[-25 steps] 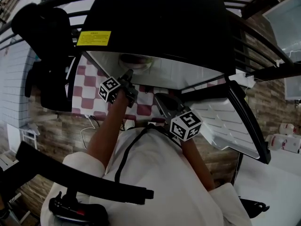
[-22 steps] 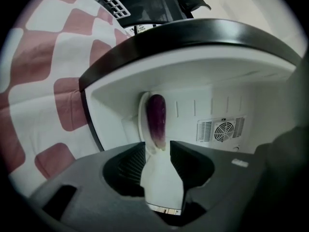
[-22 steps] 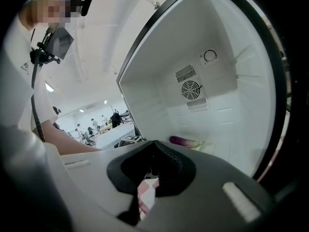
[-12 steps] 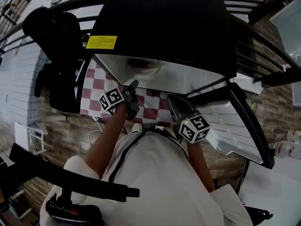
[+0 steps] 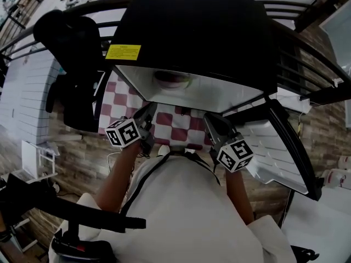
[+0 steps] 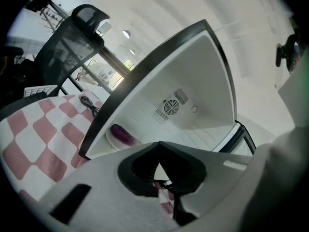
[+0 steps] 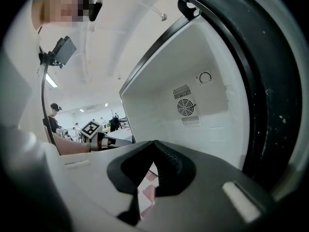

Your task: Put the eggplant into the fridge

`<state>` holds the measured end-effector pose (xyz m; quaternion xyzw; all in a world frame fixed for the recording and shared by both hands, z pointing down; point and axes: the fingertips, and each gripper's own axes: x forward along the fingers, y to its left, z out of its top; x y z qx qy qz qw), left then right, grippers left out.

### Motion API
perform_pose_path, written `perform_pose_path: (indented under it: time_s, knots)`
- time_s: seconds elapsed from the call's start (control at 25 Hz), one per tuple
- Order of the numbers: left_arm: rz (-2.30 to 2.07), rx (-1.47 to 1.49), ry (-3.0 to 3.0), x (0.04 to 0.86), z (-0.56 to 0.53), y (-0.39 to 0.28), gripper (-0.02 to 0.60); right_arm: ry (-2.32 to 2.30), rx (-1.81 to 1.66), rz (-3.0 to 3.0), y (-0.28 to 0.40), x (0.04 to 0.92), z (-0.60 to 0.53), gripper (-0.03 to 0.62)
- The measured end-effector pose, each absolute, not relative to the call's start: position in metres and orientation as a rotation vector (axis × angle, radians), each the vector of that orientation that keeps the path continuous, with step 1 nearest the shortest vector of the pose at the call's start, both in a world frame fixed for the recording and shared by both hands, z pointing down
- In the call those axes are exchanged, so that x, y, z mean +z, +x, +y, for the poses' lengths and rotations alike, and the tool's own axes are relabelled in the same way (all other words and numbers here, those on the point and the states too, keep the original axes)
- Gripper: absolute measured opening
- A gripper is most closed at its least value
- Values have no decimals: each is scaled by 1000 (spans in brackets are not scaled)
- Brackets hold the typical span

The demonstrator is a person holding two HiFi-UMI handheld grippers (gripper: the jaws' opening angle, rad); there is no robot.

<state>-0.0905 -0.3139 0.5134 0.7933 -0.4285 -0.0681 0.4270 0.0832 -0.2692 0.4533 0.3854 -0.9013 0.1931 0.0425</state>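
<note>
The purple eggplant [image 5: 171, 79] [image 6: 120, 133] lies on a white plate [image 6: 110, 139] inside the open black fridge [image 5: 197, 32], near the front of its white floor. My left gripper [image 5: 148, 110] [image 6: 158, 152] is outside the fridge mouth, over the checked cloth. Its jaws have just been closing and now meet, shut with nothing between them. My right gripper [image 5: 210, 120] [image 7: 154, 147] hangs beside it before the opening, its jaws also shut and empty. Neither gripper touches the eggplant.
The fridge door [image 5: 277, 147] stands wide open at the right, its white shelved inside facing me. The fridge sits on a table with a red-and-white checked cloth [image 5: 175, 126]. A black office chair [image 5: 71, 64] stands to the left.
My left gripper has drawn back out of the fridge mouth, away from the plate, rolled and shut. The eggplant stays on the plate inside. The right gripper has shifted only slightly.
</note>
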Motion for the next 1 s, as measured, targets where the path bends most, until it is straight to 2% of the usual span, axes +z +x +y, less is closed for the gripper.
perform_pose_path:
  time_s: [0.4,1.0]
  knots:
    - [-1037,-11,2279,477,-275,-83,5,1215,570,-2749,76,450,-257,6]
    - [-1009,-12,2314,478,-267,-99,5,1302,565,-2704,61,452,-238,6]
